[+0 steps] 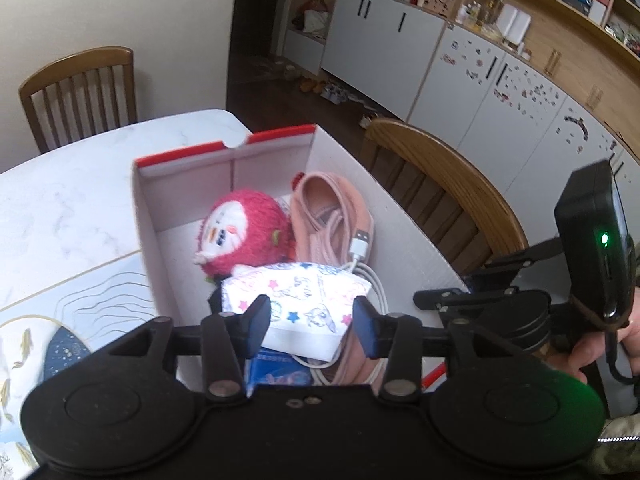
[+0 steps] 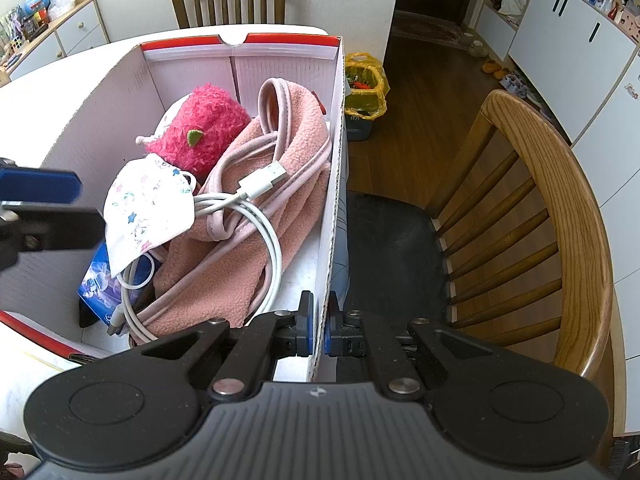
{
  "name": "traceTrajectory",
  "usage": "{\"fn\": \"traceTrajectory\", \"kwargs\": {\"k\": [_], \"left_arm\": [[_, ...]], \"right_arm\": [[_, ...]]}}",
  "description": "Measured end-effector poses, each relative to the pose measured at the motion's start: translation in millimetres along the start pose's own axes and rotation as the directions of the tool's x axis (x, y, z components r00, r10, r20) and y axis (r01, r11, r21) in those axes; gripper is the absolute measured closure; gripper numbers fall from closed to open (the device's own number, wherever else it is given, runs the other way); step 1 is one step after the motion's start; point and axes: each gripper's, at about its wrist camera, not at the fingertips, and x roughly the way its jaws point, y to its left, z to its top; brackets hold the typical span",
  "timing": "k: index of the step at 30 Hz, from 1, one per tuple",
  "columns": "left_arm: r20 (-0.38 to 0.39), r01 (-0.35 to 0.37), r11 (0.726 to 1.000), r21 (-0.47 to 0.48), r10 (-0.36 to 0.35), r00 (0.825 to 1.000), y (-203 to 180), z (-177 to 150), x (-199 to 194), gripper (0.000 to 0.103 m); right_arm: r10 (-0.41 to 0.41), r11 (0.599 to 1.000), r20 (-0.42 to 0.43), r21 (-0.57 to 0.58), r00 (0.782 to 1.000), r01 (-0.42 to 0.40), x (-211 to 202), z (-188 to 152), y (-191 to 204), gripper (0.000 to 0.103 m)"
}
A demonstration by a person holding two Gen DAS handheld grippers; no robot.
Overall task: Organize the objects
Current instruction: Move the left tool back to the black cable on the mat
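**Mask in box, right side clamped**

Right gripper fingers pinch the box wall at its near right corner. Left gripper fingers apart, nothing gripped, above the face mask. Mask lies on the cable and pink fleece, near the plush toy.

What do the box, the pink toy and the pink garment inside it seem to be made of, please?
Box: apparently white corrugated cardboard; matte walls, perforated edge. Pink toy: plush, shaggy fuzzy pile. Pink garment: looks like fleece; nubby matte surface with smooth piped edging.
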Motion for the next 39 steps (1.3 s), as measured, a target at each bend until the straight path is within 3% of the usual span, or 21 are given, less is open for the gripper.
{"fn": "traceTrajectory", "kwargs": {"k": [9, 13, 19, 24, 30, 34, 39], "left_arm": [[0.05, -0.077, 0.995, -0.062, 0.08, 0.996, 27, -2, -27, 0.039], [0.06, -0.118, 0.988, -0.095, 0.124, 0.991, 44, -8, -39, 0.022], [0.071, -0.205, 0.966, -0.16, 0.219, 0.973, 75, -17, -56, 0.005], [0.037, -0.319, 0.923, -0.216, 0.335, 0.942, 106, -26, -63, 0.002], [-0.036, -0.41, 0.869, -0.278, 0.417, 0.908, 146, -45, -61, 0.002], [-0.101, -0.45, 0.839, -0.307, 0.441, 0.892, 167, -62, -53, 0.002], [-0.167, -0.472, 0.822, -0.318, 0.441, 0.882, 183, -82, -40, 0.003]], "right_arm": [[0.0, 1.0, 0.0, 0.0, 1.0, 0.0, 0, 0, 0, 0.098], [-0.001, 1.0, 0.0, 0.0, 1.0, 0.001, 0, 0, 0, 0.098], [-0.001, 1.0, 0.0, -0.001, 1.0, 0.001, 0, 0, 0, 0.098], [-0.001, 1.0, 0.0, -0.001, 1.0, 0.001, 0, 0, 0, 0.098], [-0.002, 1.0, -0.001, -0.004, 1.0, 0.002, 0, -1, -1, 0.098], [-0.004, 1.0, -0.003, -0.007, 1.0, 0.004, 0, -2, -1, 0.098], [-0.005, 1.0, -0.003, -0.009, 1.0, 0.005, -1, -2, 0, 0.098]]}}
